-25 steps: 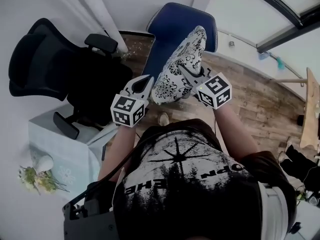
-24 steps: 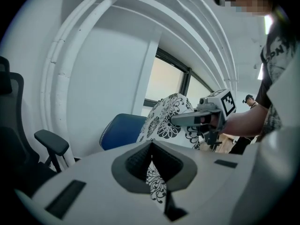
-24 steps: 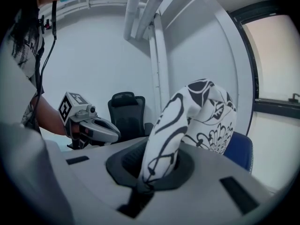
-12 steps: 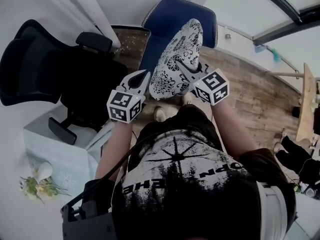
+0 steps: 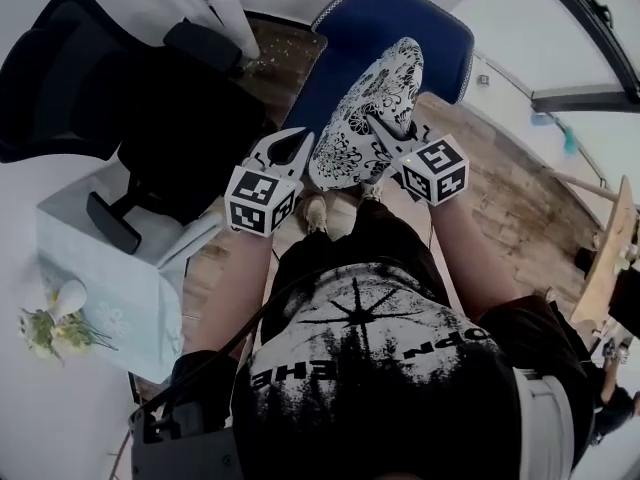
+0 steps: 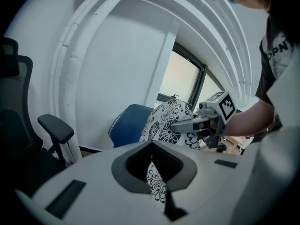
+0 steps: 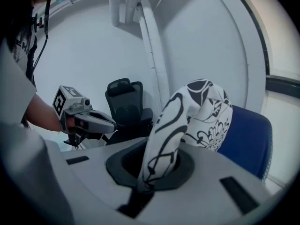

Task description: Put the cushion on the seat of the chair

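A white cushion (image 5: 365,118) with a black flower print hangs upright between my two grippers, above and in front of the blue chair (image 5: 410,18). My left gripper (image 5: 298,148) is shut on the cushion's near left edge, and a fold of printed fabric (image 6: 155,184) shows pinched in its jaws. My right gripper (image 5: 378,126) is shut on the right edge, with the cloth (image 7: 157,165) rising out of its jaws. Each gripper view shows the other gripper: the right one (image 6: 199,122) and the left one (image 7: 91,121). The chair's seat is mostly hidden behind the cushion.
A black office chair (image 5: 110,88) with armrests stands left of the blue chair. A pale box (image 5: 100,268) with flowers (image 5: 55,328) sits at the lower left. White pipes (image 7: 154,55) run up the curved wall. The floor (image 5: 500,198) is wooden planks.
Both grippers have come down with the cushion still held between them, toward the blue chair. Their hold on it has not changed.
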The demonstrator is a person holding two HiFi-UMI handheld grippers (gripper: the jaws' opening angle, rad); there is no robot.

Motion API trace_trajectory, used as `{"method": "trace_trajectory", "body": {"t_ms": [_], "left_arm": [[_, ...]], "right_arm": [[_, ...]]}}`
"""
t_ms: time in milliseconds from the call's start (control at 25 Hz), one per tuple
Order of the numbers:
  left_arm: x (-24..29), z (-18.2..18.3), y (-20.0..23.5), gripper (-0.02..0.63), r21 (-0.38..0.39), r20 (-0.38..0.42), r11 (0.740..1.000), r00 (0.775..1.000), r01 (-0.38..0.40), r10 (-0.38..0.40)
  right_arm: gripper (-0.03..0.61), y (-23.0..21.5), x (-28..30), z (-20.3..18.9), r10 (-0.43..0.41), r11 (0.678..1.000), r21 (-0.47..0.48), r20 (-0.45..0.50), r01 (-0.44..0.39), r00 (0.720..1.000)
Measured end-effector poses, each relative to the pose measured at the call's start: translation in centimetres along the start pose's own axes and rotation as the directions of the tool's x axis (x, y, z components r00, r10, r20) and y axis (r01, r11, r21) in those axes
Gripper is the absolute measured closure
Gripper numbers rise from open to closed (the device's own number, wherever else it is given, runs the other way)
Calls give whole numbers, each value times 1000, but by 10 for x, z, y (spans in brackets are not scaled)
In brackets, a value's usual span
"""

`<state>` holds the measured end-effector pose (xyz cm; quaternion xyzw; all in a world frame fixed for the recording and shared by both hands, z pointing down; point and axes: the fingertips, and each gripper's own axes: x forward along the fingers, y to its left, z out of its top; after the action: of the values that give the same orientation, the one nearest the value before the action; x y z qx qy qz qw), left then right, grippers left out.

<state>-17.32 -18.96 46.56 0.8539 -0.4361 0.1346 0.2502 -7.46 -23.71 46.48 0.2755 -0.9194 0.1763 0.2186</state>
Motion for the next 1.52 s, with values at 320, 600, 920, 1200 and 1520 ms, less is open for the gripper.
{"method": "trace_trajectory", "body": {"t_ms": [320,600,920,1200,1520], "left_arm": [[18,-13,28,600,-102,11,990,995,-99,101],[16,-30,61,600,-137,-17,974,984,-181,180],[24,-53,82,600,-178,-42,957,974,-227,223],[45,-83,68,600,-188,-88,962,979,-198,184],[97,-101,32,600,-189,-121,976,989,-105,83]], "right_arm": [[552,-2,49,-5,108,994,16,-25,-108,994],[552,3,99,-4,190,974,128,4,-189,982],[552,-26,126,-55,167,952,265,-20,-156,986],[552,-65,116,-126,93,911,410,-82,-51,992],[552,-108,96,-196,8,878,475,-127,54,992]]}}
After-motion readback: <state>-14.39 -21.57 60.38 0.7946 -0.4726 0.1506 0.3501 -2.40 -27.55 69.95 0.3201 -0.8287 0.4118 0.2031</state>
